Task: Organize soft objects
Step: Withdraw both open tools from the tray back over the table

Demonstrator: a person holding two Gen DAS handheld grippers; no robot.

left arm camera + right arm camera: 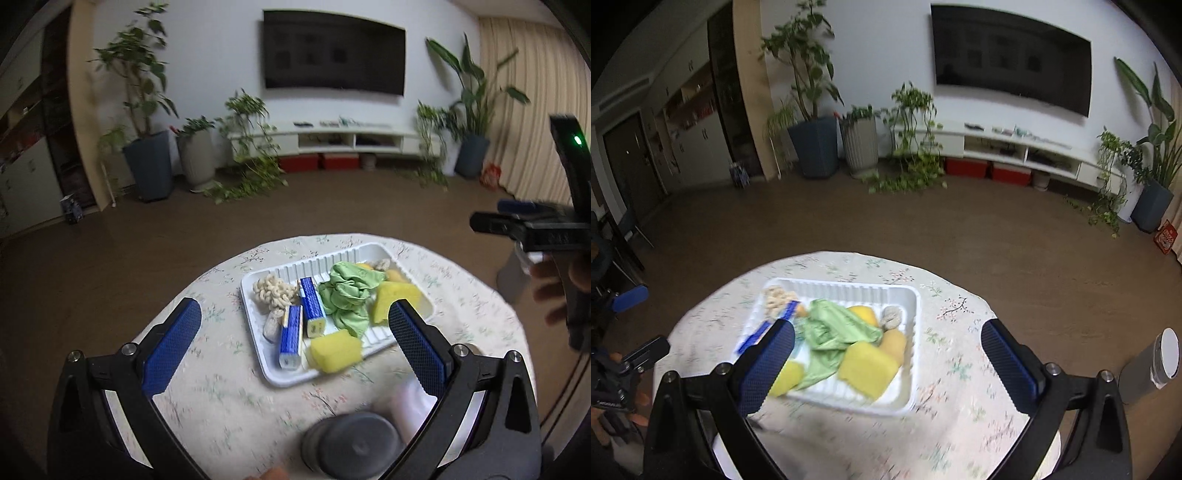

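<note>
A white ribbed tray [354, 254] [905, 391] sits on a round table with a floral cloth [221, 391] [960, 435]. In it lie a crumpled green cloth [345, 295] [831, 332], yellow sponges [335, 350] [868, 369], two blue-and-white packets [291, 338], a cream knotted piece [274, 291] and a small grey piece [892, 317]. My left gripper [295, 317] is open and empty above the tray's near side. My right gripper [886, 341] is open and empty, raised over the tray. The right gripper's body shows at the far right of the left wrist view [532, 229].
A dark round lid [351, 446] and a white object [410, 402] lie at the table's near edge. A grey cylinder [1148, 369] stands on the floor to the right. Brown floor surrounds the table; plants, a TV and a low white cabinet line the far wall.
</note>
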